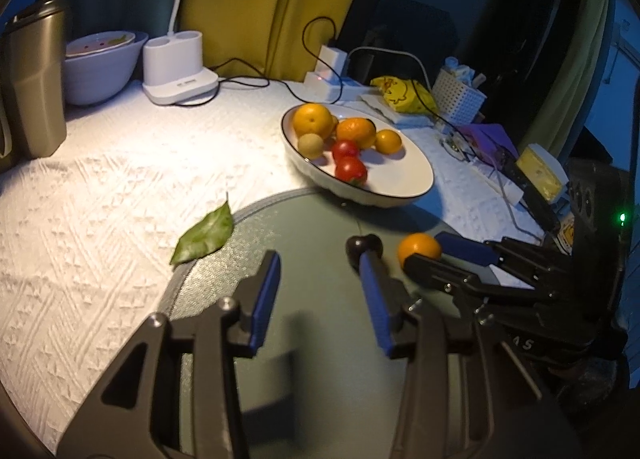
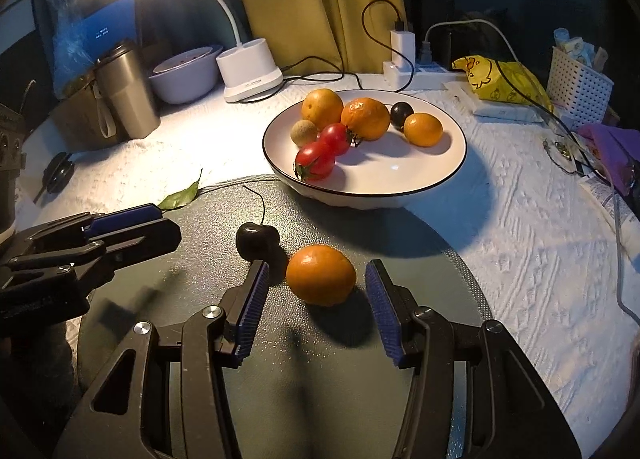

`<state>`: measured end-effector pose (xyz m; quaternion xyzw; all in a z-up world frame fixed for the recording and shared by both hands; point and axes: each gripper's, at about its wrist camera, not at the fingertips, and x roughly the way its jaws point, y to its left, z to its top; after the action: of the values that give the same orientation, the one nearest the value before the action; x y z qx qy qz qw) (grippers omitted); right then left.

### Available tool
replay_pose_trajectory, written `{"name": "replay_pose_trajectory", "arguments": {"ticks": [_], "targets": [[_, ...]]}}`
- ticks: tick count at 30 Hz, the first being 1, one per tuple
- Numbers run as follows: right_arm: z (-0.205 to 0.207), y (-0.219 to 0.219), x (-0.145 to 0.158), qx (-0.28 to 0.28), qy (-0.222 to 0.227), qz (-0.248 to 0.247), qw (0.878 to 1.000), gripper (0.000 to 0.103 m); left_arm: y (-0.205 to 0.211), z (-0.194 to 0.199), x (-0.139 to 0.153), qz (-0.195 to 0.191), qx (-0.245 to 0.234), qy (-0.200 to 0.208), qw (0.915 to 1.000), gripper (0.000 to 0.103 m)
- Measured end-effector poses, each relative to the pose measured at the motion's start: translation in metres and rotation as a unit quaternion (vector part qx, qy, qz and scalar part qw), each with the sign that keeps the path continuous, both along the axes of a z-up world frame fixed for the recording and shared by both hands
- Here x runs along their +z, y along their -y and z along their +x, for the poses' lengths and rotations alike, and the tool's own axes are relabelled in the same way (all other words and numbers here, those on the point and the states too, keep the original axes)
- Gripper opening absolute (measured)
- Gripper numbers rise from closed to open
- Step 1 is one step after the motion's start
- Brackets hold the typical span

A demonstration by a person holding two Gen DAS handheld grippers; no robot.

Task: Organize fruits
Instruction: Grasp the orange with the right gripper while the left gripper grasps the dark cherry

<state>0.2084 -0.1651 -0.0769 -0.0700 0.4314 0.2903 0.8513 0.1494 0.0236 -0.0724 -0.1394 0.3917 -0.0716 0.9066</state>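
A: On the dark round mat at the front of the tabletop, two fruits are left: a small orange and a dark cherry, just beside each other. The rest sit in the white bowl behind the mat.

B: Jaw state?

A: Right gripper has its jaws spread either side of the orange, pads clear of it, nothing gripped. Looks lined up to take it. Left gripper is also released and empty; the cherry sits just past its right fingertip, not between the jaws.

B: Why both low at once?

A: My read: one fruit per hand, then both go to the bowl, since that's where the sorted fruit is.

B: Anything unclear?

A: In the left wrist view the right gripper's finger covers part of the orange, and the left's own finger cuts off the cherry's lower half. The cherry's stem shows only in the right view. A leaf lies across the mat edge. Background clutter on the right is dim, hard to identify.
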Motion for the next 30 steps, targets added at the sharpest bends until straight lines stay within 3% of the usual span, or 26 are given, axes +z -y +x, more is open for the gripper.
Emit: {"name": "replay_pose_trajectory", "arguments": {"ticks": [5, 19, 30], "targets": [[0.005, -0.001, -0.005, 0.006, -0.007, 0.0, 1.0, 0.04, 0.004, 0.008, -0.004, 0.002, -0.004, -0.008, 1.0, 0.043], [0.016, 0.014, -0.002, 0.002, -0.008, 0.022, 1.0, 0.04, 0.026, 0.028, -0.008, 0.014, -0.024, -0.023, 0.9994, 0.043], [0.026, 0.039, -0.004, -0.015, -0.012, 0.036, 0.999, 0.04, 0.051, 0.046, -0.019, 0.057, -0.028, -0.043, 0.9971, 0.043]]}}
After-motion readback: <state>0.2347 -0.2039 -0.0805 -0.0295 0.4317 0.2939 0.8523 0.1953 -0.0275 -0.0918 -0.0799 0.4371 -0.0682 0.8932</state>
